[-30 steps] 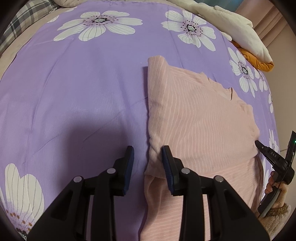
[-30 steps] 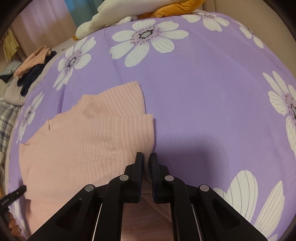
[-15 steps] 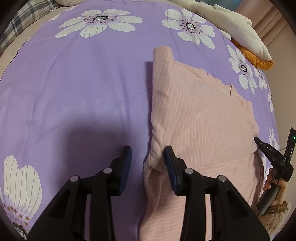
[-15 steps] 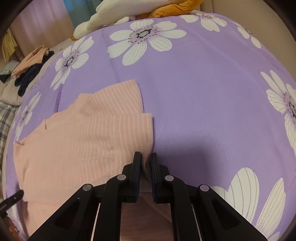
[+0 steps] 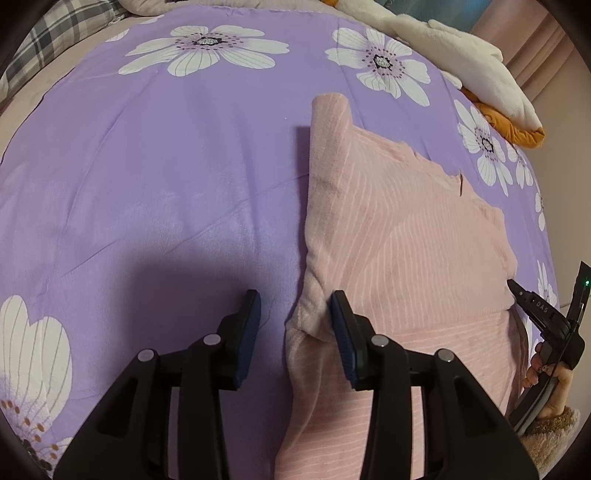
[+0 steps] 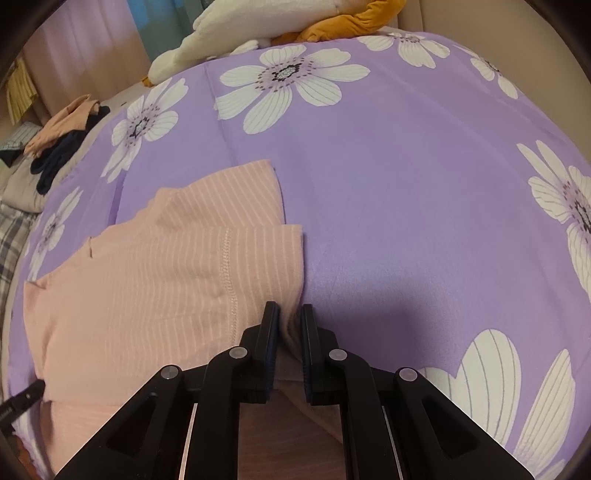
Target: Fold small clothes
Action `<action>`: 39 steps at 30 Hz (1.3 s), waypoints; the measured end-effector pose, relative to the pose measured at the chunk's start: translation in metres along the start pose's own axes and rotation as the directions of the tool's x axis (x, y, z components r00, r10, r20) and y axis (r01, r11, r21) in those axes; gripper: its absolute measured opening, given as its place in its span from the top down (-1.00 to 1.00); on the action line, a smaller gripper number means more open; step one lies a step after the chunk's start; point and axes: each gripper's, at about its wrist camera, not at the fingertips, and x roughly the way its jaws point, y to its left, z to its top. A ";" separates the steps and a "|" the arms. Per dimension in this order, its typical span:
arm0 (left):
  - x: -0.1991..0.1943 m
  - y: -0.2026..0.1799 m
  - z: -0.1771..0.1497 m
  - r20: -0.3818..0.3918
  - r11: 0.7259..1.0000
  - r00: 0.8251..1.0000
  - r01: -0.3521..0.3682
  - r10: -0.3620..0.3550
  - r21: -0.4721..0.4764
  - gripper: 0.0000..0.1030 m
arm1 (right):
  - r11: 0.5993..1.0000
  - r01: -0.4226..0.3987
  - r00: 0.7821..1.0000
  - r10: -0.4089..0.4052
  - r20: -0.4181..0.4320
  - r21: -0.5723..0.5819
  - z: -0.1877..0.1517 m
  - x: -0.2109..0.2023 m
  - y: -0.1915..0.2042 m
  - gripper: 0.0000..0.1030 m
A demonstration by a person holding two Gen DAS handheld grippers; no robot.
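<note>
Purple flower bedding lies under everything I see. On it rests the pink top, part folded, soft, light and floppy, so I think it will sag and slide if I pull fast. My right gripper is pinched on the top's right edge. My left gripper is spread wide, one finger on the top's left edge, gripping nothing. I think the thick folded corner there is the best spot to grab. Beyond the top sits a white and orange pile.
</note>
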 end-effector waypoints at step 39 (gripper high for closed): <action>-0.049 -0.009 -0.037 0.015 0.999 0.999 0.046 -0.046 0.014 0.19 | 0.990 0.114 0.993 -0.115 -0.007 -0.078 0.006 -0.005 0.014 0.49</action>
